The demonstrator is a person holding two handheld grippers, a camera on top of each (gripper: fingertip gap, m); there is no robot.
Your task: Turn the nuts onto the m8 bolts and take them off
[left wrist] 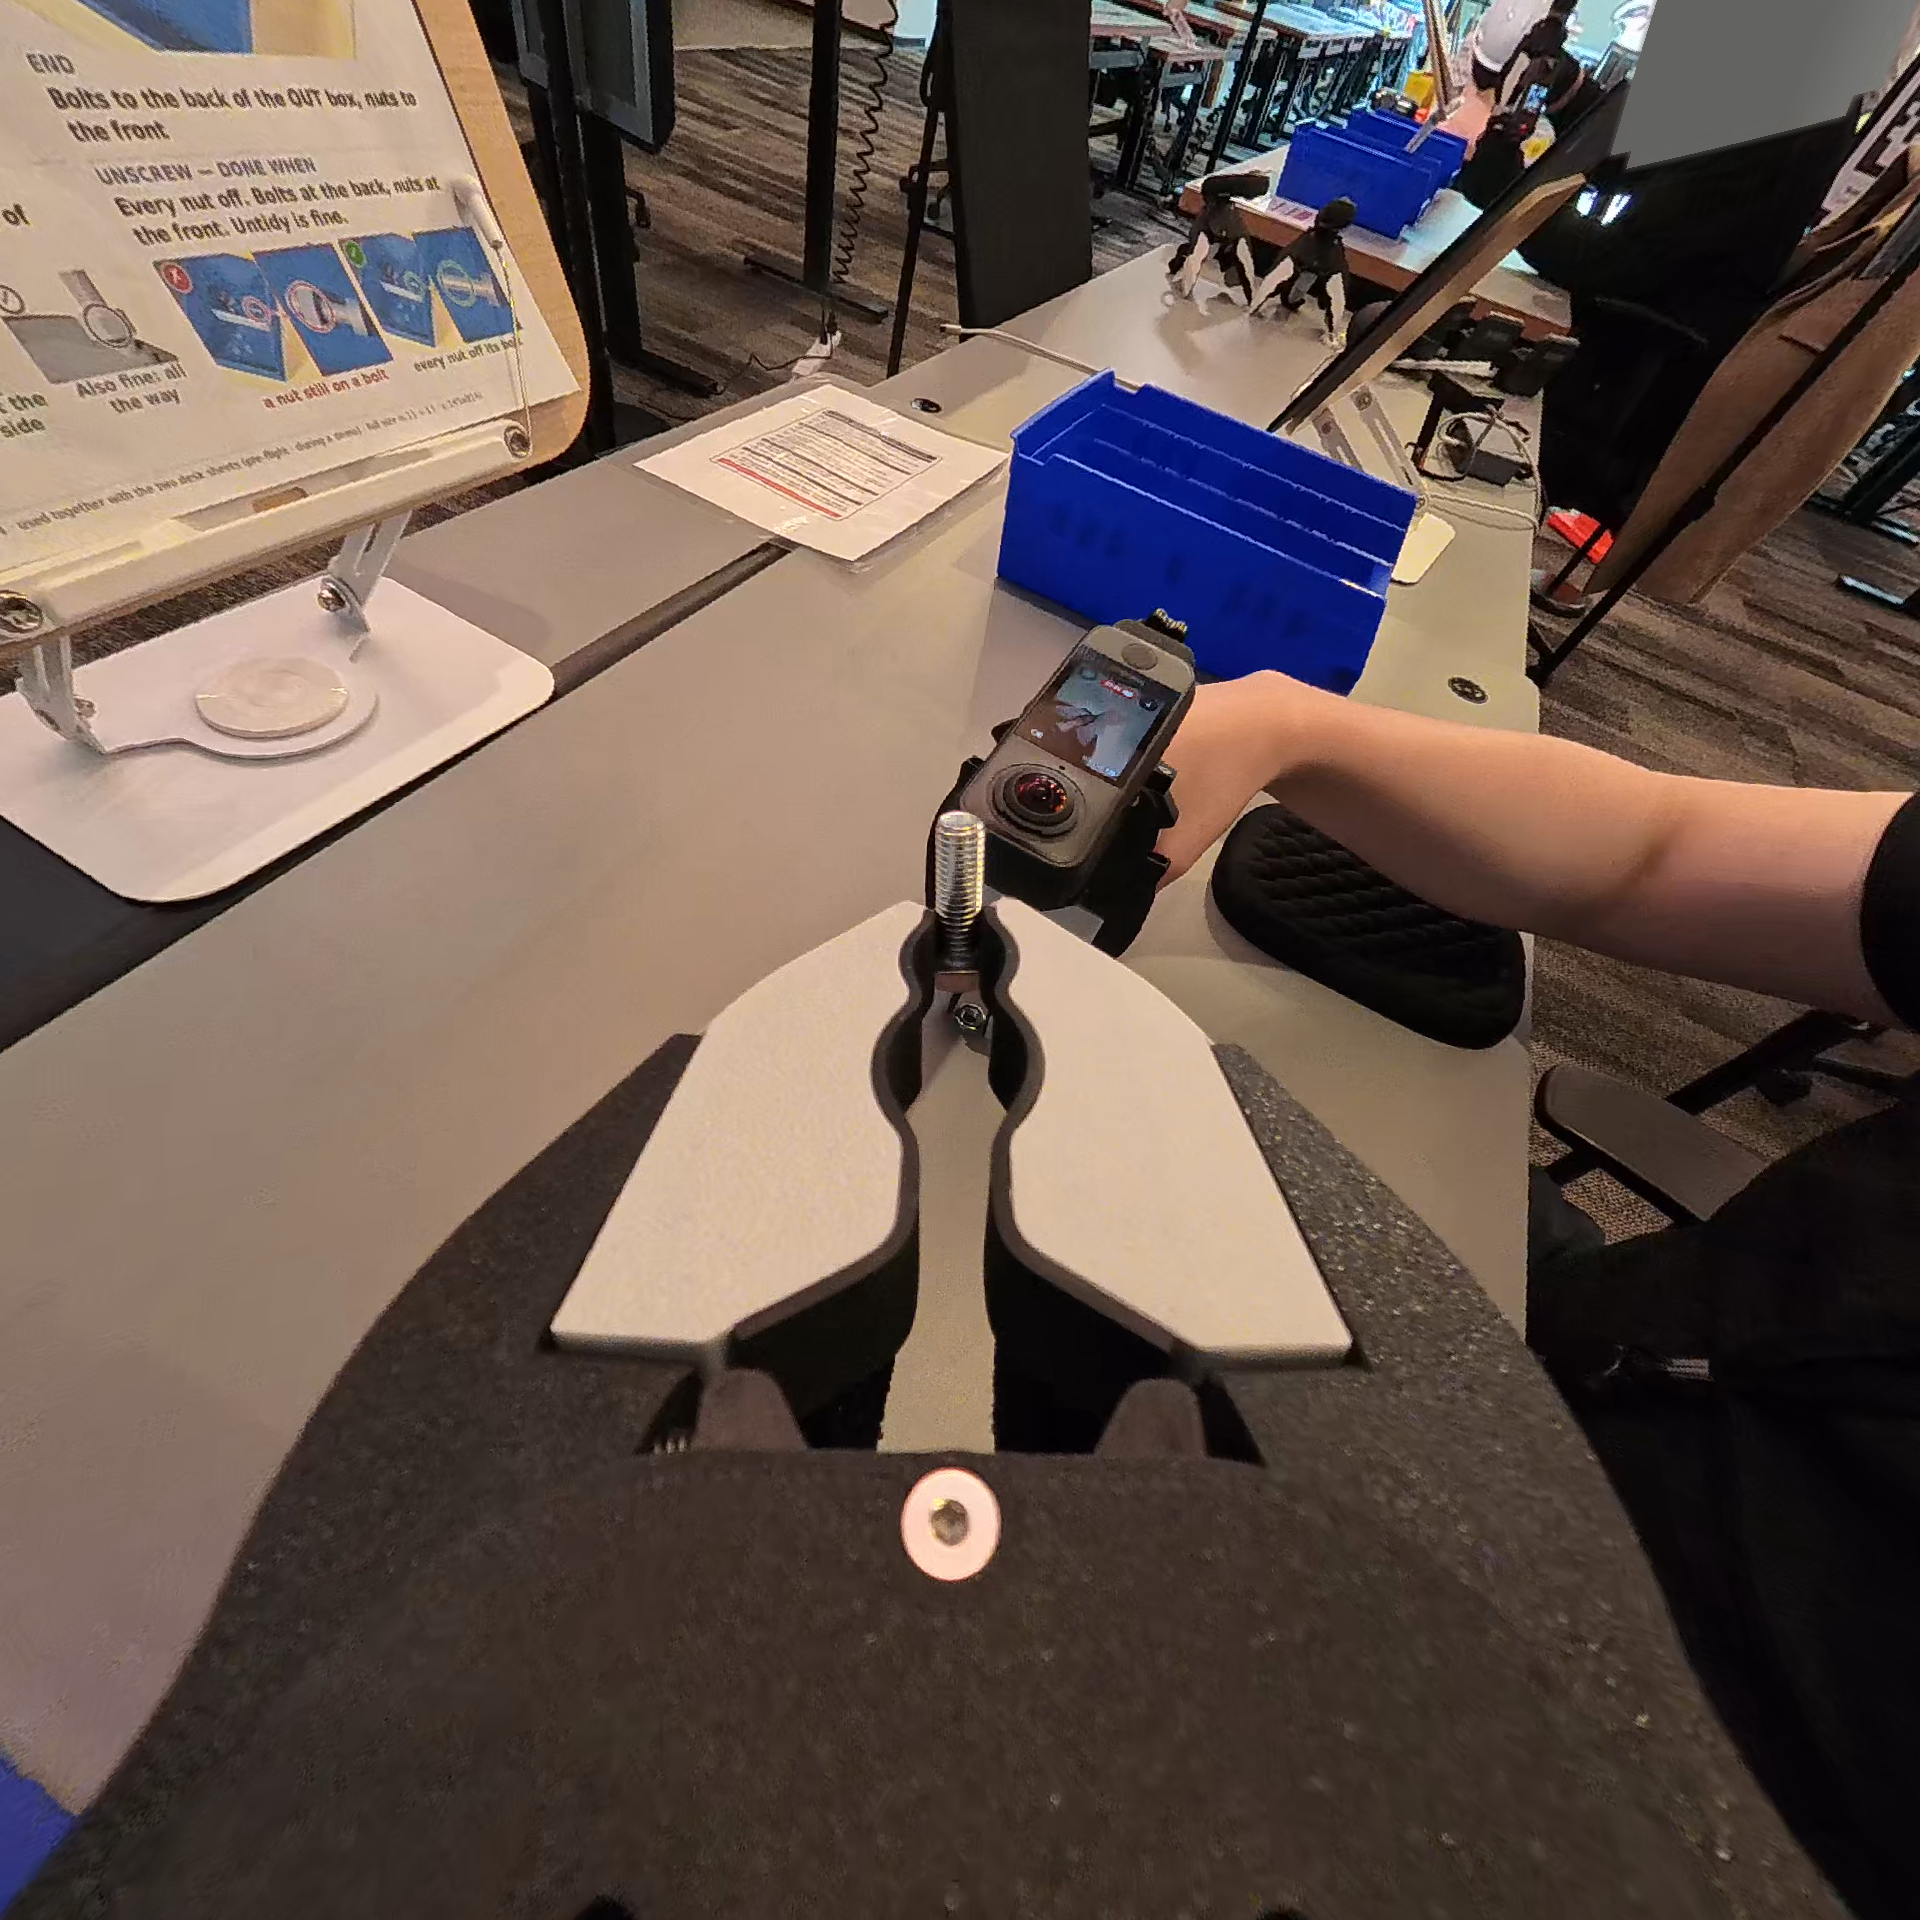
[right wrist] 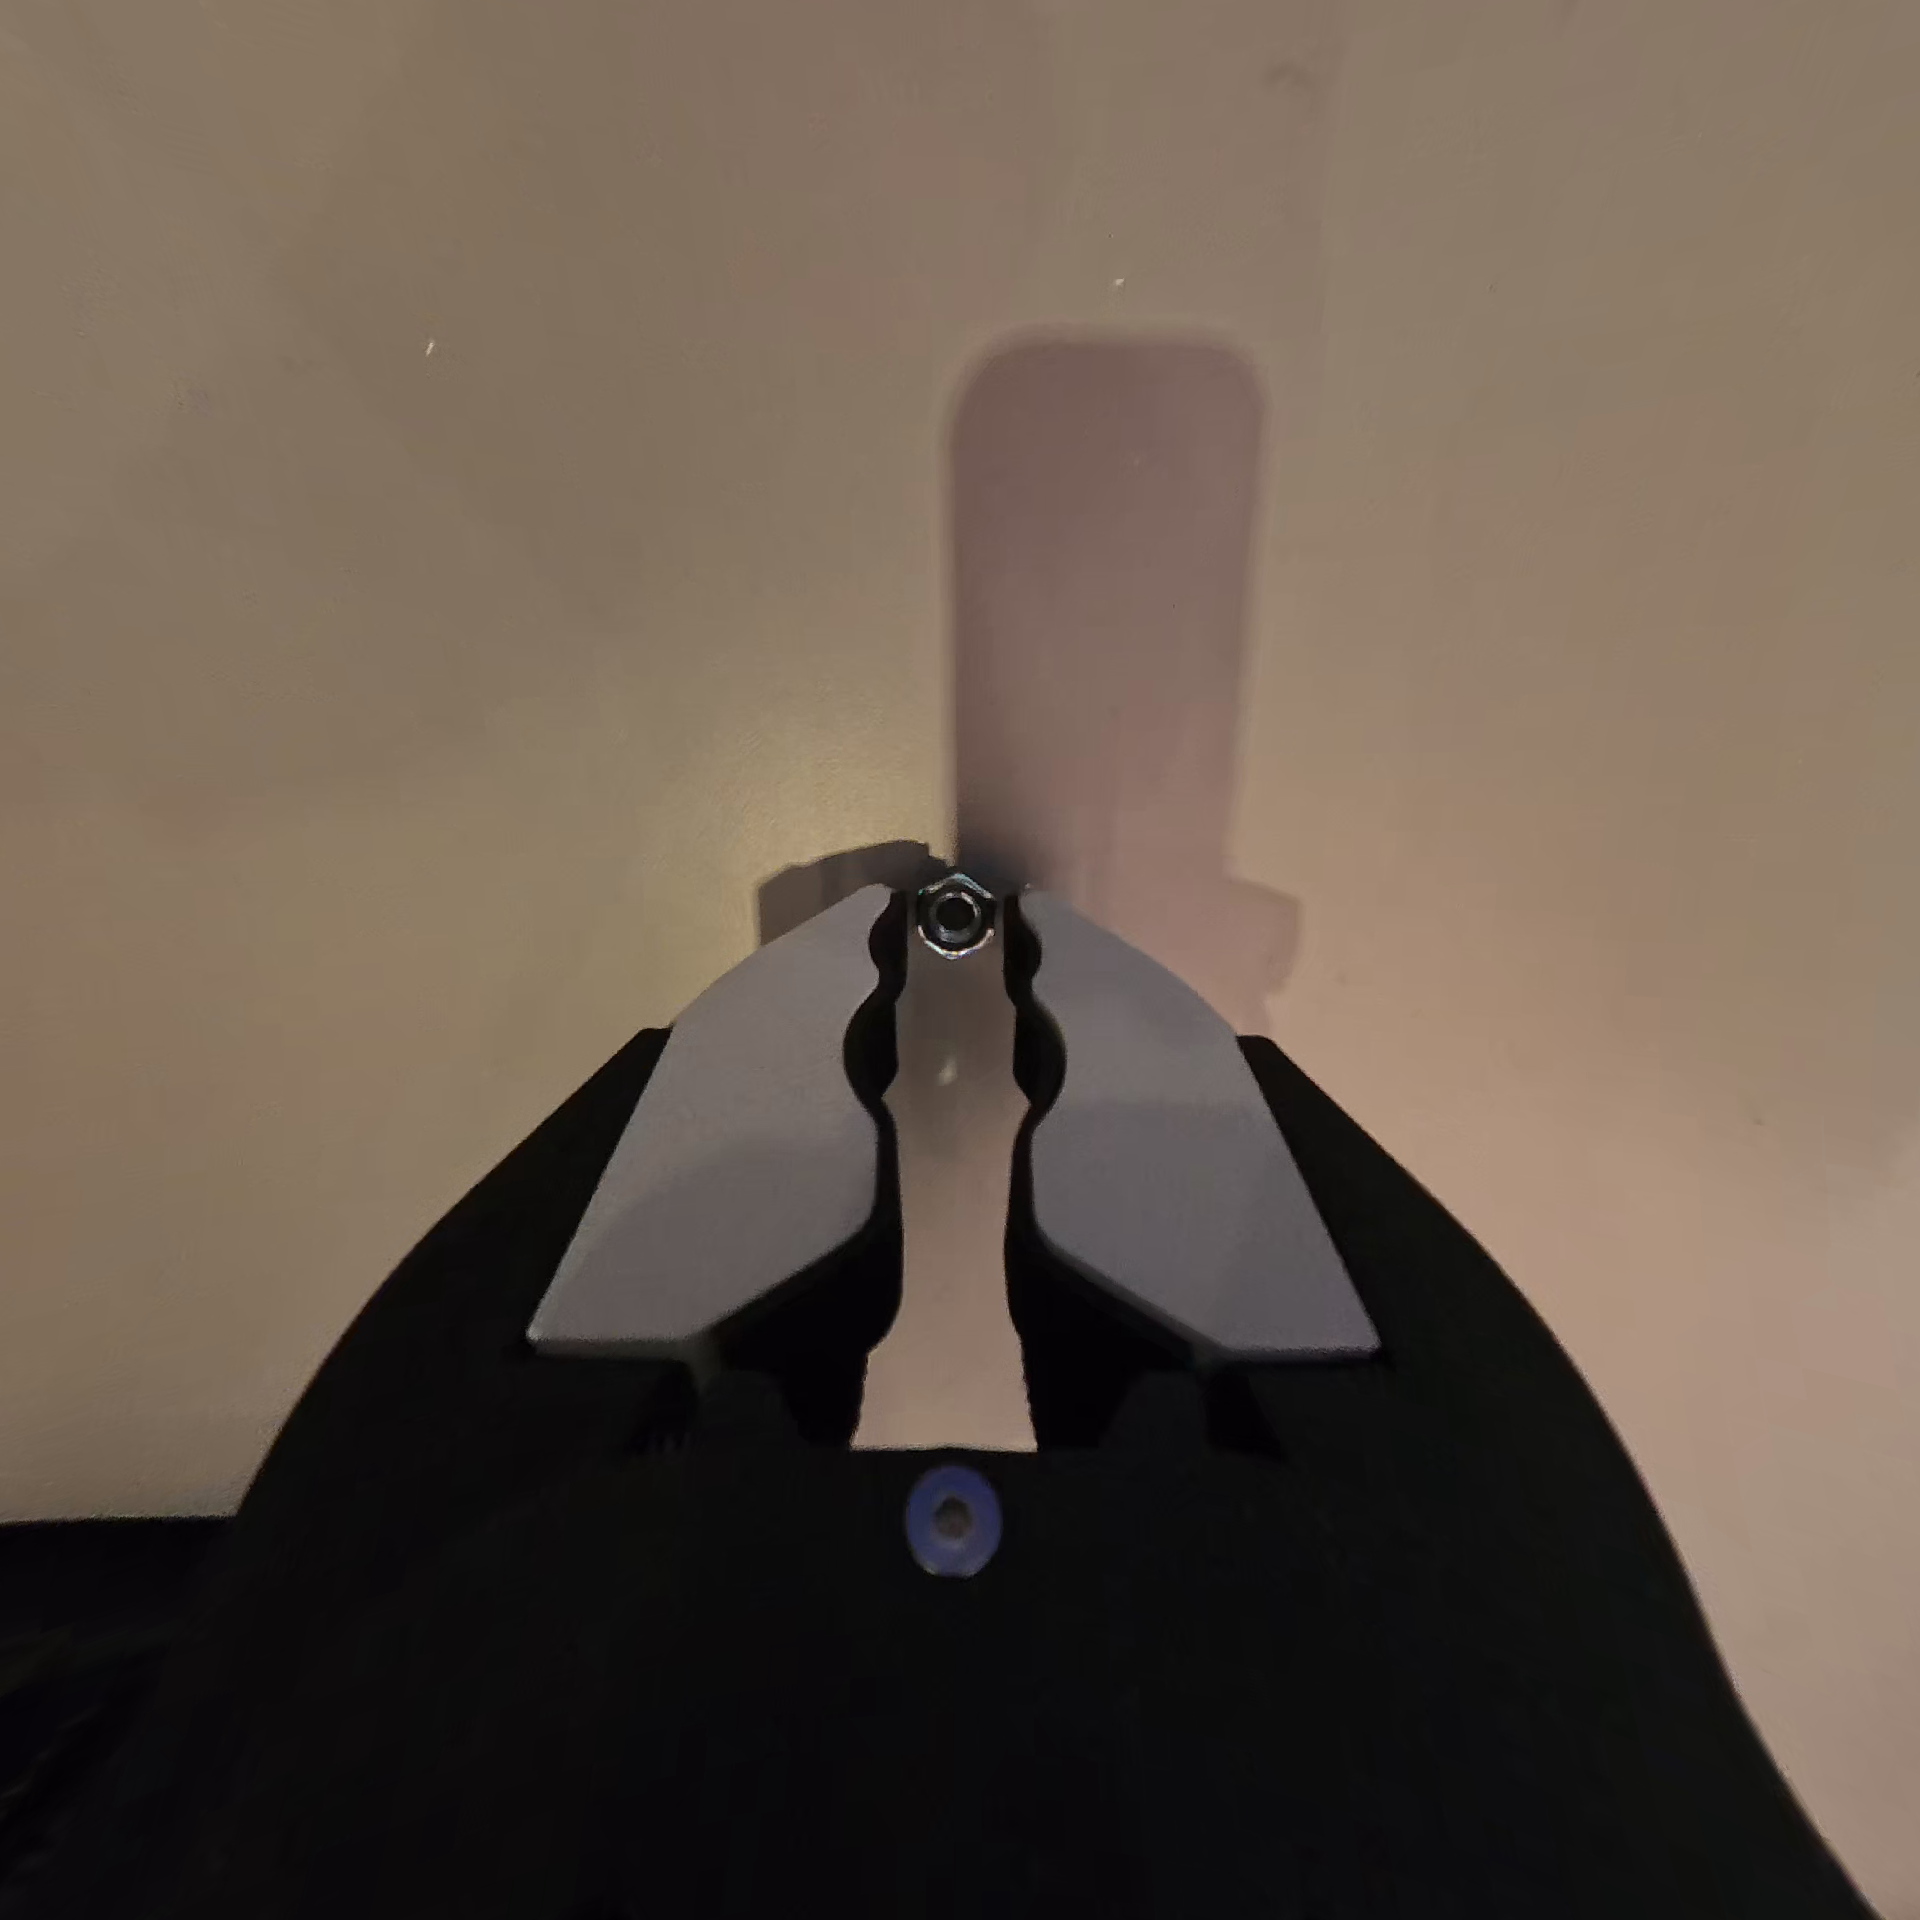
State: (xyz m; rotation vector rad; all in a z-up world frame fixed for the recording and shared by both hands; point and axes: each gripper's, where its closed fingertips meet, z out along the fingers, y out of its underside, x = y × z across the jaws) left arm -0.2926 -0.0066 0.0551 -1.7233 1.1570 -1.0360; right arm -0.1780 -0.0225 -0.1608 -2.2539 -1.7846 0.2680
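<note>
The bolt [left wrist: 958, 868] head is hidden between the left hand-held gripper [left wrist: 961, 940] fingers.

Silver bolt [left wrist: 958, 868], blue bin [left wrist: 1205, 520], grey table [left wrist: 520, 935], seemingly silver nut [right wrist: 953, 916]

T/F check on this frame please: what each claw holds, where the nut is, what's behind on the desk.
1. The left claw is shut on a silver threaded bolt standing upright. True.
2. A nut is threaded on that bolt. False: the visible thread is bare.
3. The right claw pinches a small silver hex nut. True.
4. The blue plastic bin is red. False: blue.
5. The right claw points at a plain surface. True.
</note>
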